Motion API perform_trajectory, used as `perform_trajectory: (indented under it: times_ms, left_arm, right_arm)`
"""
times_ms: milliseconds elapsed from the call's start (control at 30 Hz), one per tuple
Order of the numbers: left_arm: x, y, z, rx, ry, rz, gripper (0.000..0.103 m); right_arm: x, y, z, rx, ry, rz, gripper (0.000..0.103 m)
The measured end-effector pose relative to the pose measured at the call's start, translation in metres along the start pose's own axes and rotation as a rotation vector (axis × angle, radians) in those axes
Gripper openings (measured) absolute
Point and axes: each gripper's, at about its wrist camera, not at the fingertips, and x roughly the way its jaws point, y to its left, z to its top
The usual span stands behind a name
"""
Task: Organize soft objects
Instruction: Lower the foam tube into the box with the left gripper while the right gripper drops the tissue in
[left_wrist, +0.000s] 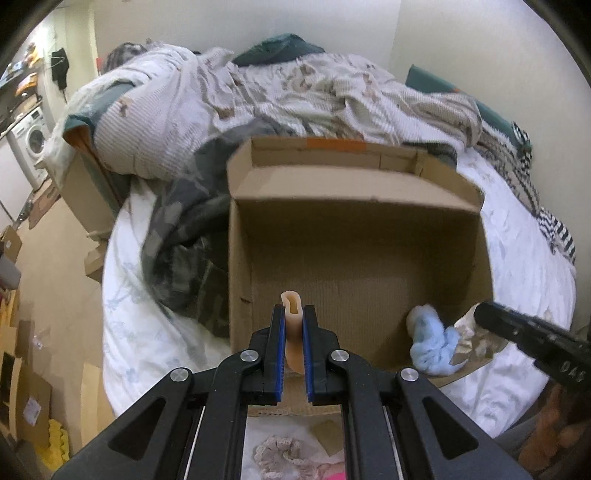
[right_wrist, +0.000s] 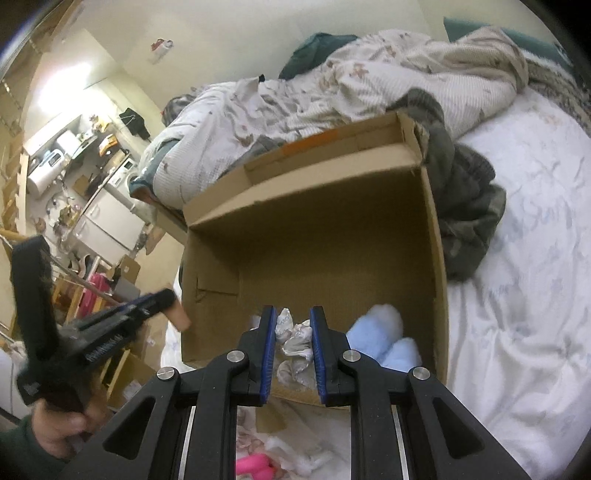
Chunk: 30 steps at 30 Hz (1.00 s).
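Observation:
An open cardboard box (left_wrist: 354, 192) lies on the bed; it also shows in the right wrist view (right_wrist: 436, 236). My left gripper (left_wrist: 294, 317) is shut on a soft beige rubbery piece (left_wrist: 291, 306), held over the box's near edge. My right gripper (right_wrist: 293, 325) is shut on a crumpled white-and-tan cloth (right_wrist: 295, 343) and holds it over the box's near end. A fluffy light-blue soft item (right_wrist: 380, 332) lies in the box beside it, also seen in the left wrist view (left_wrist: 432, 339). The left gripper shows blurred at the left of the right wrist view (right_wrist: 162, 299).
A rumpled patterned duvet (left_wrist: 258, 96) and a grey-green blanket (left_wrist: 184, 236) lie behind and beside the box. A pink toy (right_wrist: 255, 465) and a beige lacy scrunchie (left_wrist: 280, 458) lie on the white sheet (right_wrist: 517, 295) below the grippers. Cardboard and clutter are on the floor at left.

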Motion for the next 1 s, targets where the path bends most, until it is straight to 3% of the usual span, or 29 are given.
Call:
perform_trajectory:
  times_ms: [133,533,1000]
  left_arm:
    - [0.014,0.002,0.0,-0.041,0.038,-0.069,0.008]
    - [0.034,-0.009,-0.002,-0.038,0.087,-0.129,0.008]
    - [0.038,-0.018,-0.007,-0.029,0.136,-0.143,0.011]
  right_arm:
    - [0.008,-0.003,0.001,-0.003,0.015,0.0,0.02]
    - [0.025,-0.014,0.003,0.064,0.063,0.035,0.02]
    - [0.04,-0.011,0.001,0.051,0.106,0.02,0.02]
